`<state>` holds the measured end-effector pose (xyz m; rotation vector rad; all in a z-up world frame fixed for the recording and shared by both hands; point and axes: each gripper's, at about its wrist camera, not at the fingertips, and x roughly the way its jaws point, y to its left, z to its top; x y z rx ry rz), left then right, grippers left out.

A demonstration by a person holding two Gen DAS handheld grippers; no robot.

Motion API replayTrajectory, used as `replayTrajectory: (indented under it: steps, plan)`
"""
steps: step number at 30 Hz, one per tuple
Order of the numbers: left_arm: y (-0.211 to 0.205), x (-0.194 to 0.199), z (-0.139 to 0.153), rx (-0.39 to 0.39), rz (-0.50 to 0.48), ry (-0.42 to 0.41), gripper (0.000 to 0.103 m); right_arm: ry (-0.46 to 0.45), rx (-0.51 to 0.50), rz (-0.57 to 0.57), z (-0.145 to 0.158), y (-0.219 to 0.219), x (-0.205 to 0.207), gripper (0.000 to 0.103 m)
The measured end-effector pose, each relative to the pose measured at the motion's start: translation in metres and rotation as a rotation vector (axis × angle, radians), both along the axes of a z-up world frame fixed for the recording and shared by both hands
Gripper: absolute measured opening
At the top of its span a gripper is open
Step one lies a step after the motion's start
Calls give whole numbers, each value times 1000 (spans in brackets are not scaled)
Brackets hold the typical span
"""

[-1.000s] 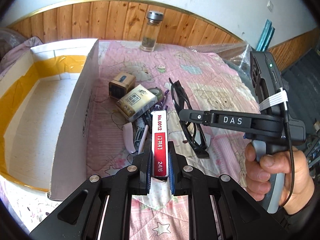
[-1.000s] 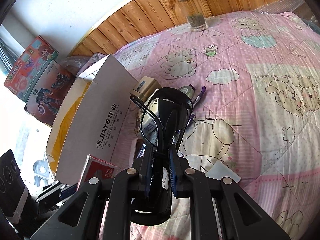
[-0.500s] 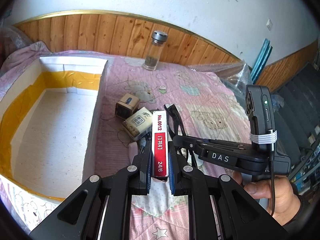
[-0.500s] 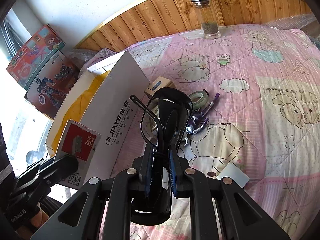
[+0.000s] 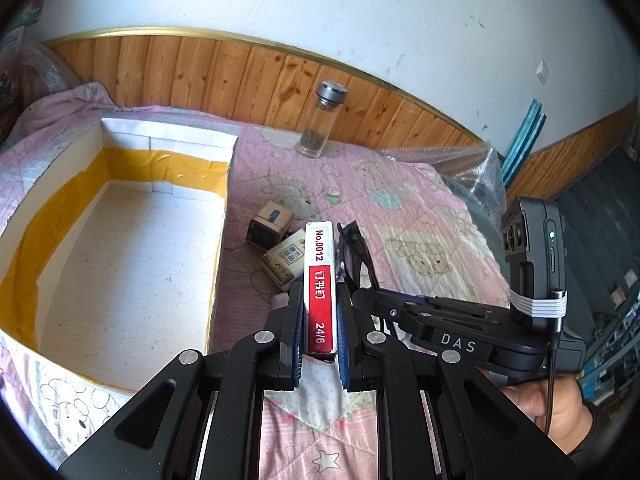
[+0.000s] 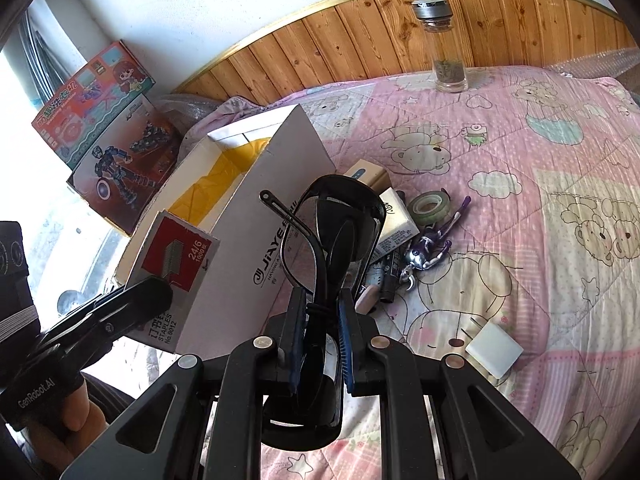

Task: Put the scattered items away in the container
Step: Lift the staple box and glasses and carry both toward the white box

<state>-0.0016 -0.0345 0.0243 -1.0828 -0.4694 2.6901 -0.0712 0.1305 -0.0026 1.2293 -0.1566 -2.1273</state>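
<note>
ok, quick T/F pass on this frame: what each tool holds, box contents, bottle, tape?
1. Left tool grips a staples box. True.
2. Right tool is empty. False: it is shut on black glasses.
3. The cardboard box already holds items. False: what shows of its floor is bare.
4. The glass bottle stands upright by the wood panelling. True.
5. The tape roll is inside the box. False: it lies on the quilt.

Box (image 5: 120, 264) interior bare, open from above, left of left gripper (image 5: 319, 344); near wall (image 5: 218, 248) between; item clutter (image 5: 280, 256) ahead.
</note>
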Motion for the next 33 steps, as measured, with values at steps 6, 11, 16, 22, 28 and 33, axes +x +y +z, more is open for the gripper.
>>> replayTrajectory:
  steps: [6,11,16,22,28,33]
  plan:
    - [-16,5,12,26,33,28,14,12,-14,4,11,-6,10,17]
    - [-29,11,18,49,59,40,14,25,-30,11,23,-14,21,17]
    - [-43,18,22,73,90,47,14,28,-41,23,33,-25,30,17]
    - [-60,25,26,106,121,52,14,30,-56,32,42,-39,37,17]
    - [-75,28,28,128,148,56,14,32,-60,49,51,-57,42,17]
    - [-91,30,32,148,176,64,14,47,-57,59,62,-68,42,17]
